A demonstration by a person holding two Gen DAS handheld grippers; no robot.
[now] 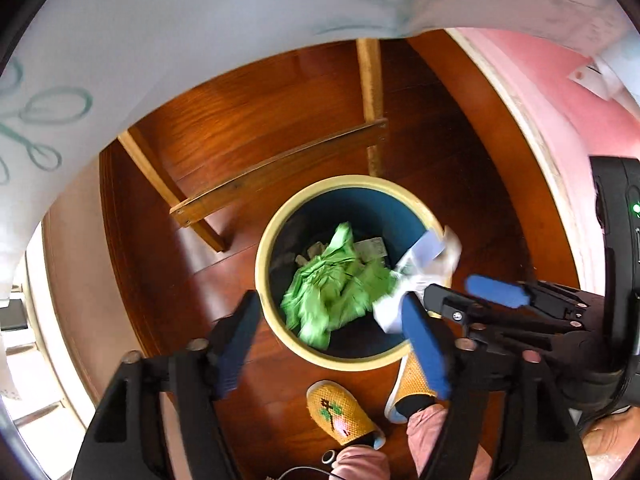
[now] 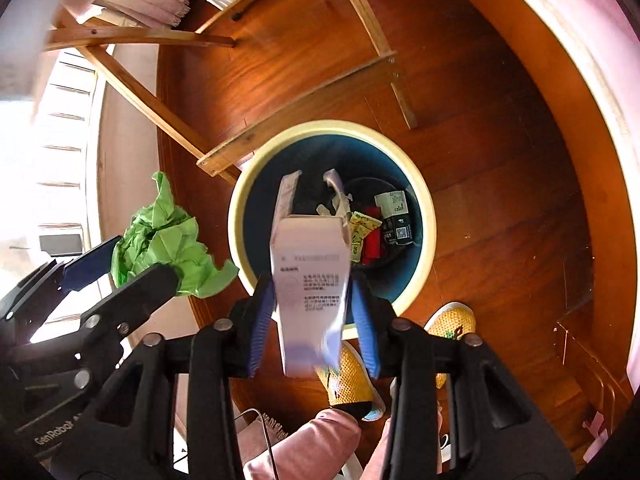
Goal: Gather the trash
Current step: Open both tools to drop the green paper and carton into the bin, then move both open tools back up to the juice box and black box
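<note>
A round bin with a cream rim [image 1: 264,264] [image 2: 236,216] and blue inside stands on the wood floor. My left gripper [image 1: 328,300] [image 2: 140,260] points down over it, open wide. A crumpled green bag [image 1: 328,292] [image 2: 168,240] hangs blurred between its fingers, touching neither pad. My right gripper [image 2: 310,282] [image 1: 448,288] is over the bin's near edge. A white printed carton [image 2: 308,280] [image 1: 420,268] stands between its blue pads, its lower end blurred; the pads look slightly apart from it. Several wrappers [image 2: 384,224] lie inside the bin.
Wooden table legs and a cross brace [image 1: 280,164] [image 2: 224,156] stand just behind the bin. A white tablecloth [image 1: 160,40] hangs above. A person's feet in yellow slippers [image 1: 340,412] [image 2: 348,376] are beside the bin. A pink wall [image 1: 580,92] runs along the right.
</note>
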